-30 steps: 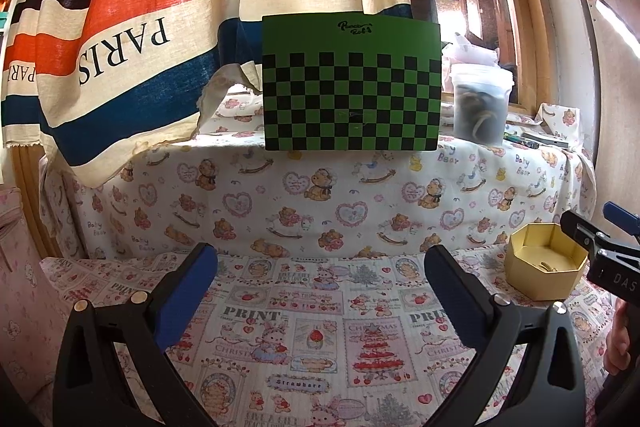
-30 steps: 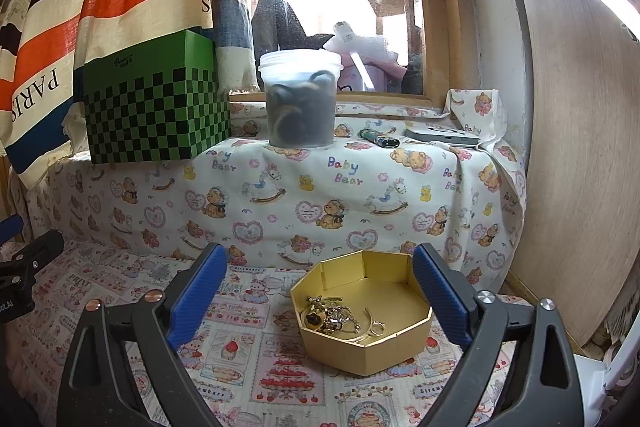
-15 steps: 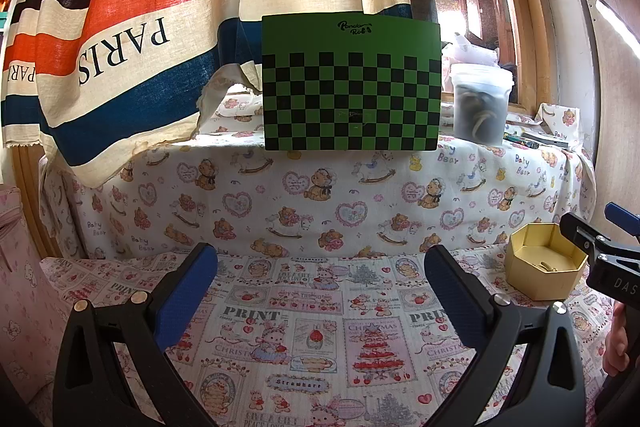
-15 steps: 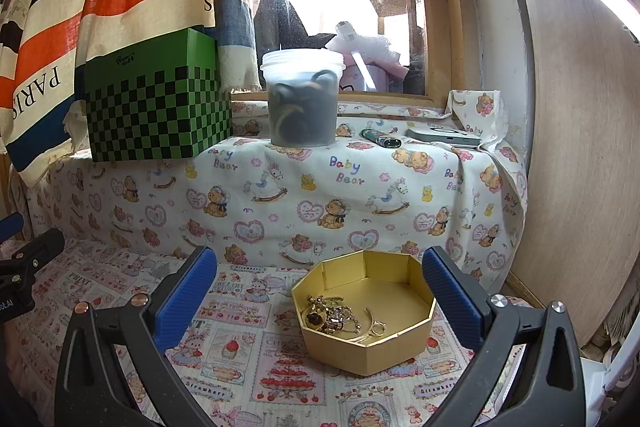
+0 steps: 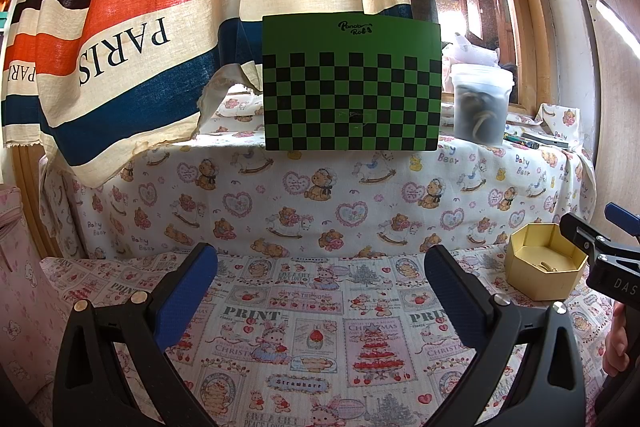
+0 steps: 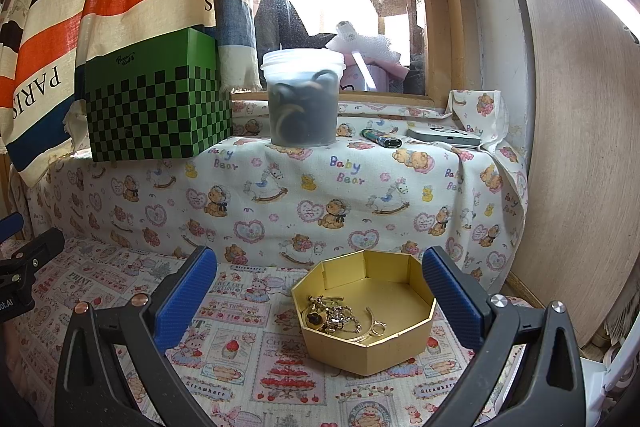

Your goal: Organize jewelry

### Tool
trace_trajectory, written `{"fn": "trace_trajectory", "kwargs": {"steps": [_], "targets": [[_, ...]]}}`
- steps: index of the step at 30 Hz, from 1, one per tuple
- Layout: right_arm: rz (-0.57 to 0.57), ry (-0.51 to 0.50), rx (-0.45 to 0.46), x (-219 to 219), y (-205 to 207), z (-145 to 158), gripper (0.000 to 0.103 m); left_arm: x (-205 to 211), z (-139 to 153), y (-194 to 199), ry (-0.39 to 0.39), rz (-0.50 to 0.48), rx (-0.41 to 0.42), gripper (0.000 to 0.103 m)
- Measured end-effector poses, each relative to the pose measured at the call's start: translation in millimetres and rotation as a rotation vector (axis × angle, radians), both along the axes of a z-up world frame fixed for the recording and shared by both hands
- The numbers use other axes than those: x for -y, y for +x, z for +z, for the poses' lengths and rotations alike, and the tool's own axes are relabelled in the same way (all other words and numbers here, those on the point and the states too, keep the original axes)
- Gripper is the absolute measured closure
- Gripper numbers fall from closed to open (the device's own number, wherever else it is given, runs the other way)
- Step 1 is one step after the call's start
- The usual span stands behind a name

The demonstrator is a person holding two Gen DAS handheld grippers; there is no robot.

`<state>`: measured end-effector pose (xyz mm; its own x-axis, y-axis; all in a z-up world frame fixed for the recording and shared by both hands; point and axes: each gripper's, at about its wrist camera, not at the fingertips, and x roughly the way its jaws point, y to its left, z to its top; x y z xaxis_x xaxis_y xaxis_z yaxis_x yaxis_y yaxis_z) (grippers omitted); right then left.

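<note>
in the gold box (image 6: pixel 362 311) the jewelry (image 6: pixel 334 315) lies heaped at its left side, just ahead of our right gripper (image 6: pixel 320 291), whose jaws stand wide apart. our left gripper (image 5: pixel 320 283), equally spread and holding nothing, is well off. cloth (image 6: pixel 240 343) left of the box lies bare; a wood panel (image 6: pixel 580 187) hems the right.

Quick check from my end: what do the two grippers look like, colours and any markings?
Both match: the left gripper and right gripper have matte black angular frames with triangular cutouts, textured blue fingertip pads, and round copper and silver screw heads. White lettering starting "DAS" marks the right gripper's black body.
</note>
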<state>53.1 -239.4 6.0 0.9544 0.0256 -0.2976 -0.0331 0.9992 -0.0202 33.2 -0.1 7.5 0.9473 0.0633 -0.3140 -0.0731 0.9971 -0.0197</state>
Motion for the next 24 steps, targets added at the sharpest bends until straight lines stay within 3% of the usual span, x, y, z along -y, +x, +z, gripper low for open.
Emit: {"fn": "trace_trajectory", "kwargs": {"steps": [24], "targets": [[0.000,-0.001,-0.001,-0.6,0.3,-0.3,0.000,-0.7,0.8,-0.7,0.000,0.006,-0.001,0.000]]}}
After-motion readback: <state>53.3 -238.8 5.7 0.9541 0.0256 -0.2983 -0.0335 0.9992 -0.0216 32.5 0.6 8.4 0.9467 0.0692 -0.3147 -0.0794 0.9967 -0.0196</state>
